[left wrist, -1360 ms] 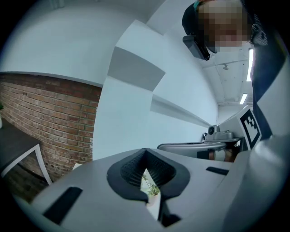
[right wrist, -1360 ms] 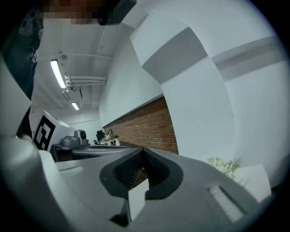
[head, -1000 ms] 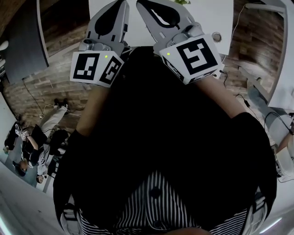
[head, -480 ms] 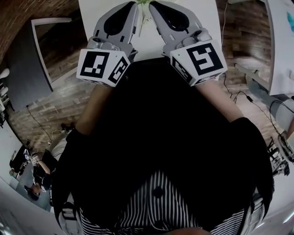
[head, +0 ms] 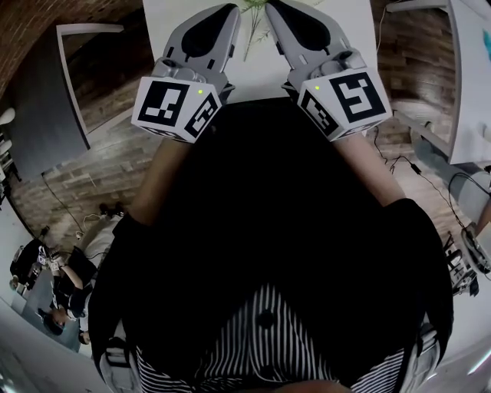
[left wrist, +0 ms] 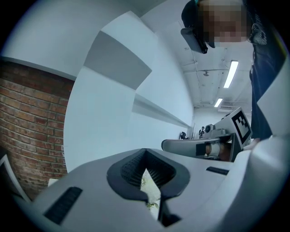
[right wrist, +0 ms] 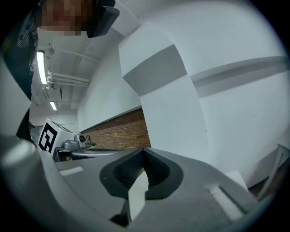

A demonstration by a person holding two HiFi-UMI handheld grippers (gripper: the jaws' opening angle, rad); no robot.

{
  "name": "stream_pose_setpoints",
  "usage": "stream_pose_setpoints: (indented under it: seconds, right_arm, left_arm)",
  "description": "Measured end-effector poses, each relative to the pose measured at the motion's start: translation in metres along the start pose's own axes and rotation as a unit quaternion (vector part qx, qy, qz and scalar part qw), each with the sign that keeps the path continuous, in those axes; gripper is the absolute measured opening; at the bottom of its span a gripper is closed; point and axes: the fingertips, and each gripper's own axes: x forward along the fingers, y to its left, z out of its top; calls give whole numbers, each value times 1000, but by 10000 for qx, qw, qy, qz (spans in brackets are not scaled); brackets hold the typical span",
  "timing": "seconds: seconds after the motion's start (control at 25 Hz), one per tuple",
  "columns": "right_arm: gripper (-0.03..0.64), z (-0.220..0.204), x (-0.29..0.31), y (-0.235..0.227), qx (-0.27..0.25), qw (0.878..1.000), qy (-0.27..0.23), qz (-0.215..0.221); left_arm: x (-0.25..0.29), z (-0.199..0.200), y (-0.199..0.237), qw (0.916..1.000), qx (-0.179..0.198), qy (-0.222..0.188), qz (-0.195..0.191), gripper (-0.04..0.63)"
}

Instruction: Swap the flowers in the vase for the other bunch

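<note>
Green sprigs (head: 252,27), apparently lying flat.

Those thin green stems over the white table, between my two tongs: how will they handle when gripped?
The green stems look thin, so probably light and floppy, drooping from one grip point. Small leaves branch off, so a hard squeeze may crush them. On the smooth white table they would likely slide, not roll.

My left gripper (head: 224,17) and right gripper (head: 278,12) are grey with black ribbed pads (left wrist: 130,166); their marker cubes (head: 178,109) show black squares on white. I see the table (head: 257,73) white, the sprigs (head: 252,17) green, the brick wall (left wrist: 27,122) red-brown, the shirt (head: 261,355) black-and-white striped.
</note>
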Motion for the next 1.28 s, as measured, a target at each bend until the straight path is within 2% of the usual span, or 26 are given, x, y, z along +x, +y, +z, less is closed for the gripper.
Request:
stream_pose_setpoints:
  seconds: [0.2,0.32,0.48,0.84,1.28]
  right_arm:
    - [-2,-10,-15,-20,64,9999,63,-83]
    - [-2,-22,-25,-22,71,9995,253,153]
    - [-2,-17,-45,-29,155,9989,305,328]
    - [-2,-24,-65,-56,665,9973,256,148]
    - [-3,-37,-63,-62,935,9952,288,68]
  left_arm:
    - [11,-17,-12,9994,-92,80,-324,3]
    - [15,-33,-22,9978,-154,216,-611,5]
    - [11,-36,-25,9975,-185,283,-615,5]
    - [18,-26,-42,9959,-141,94,-889,5]
    - [5,-33,-41,9943,-111,239,-1036,5]
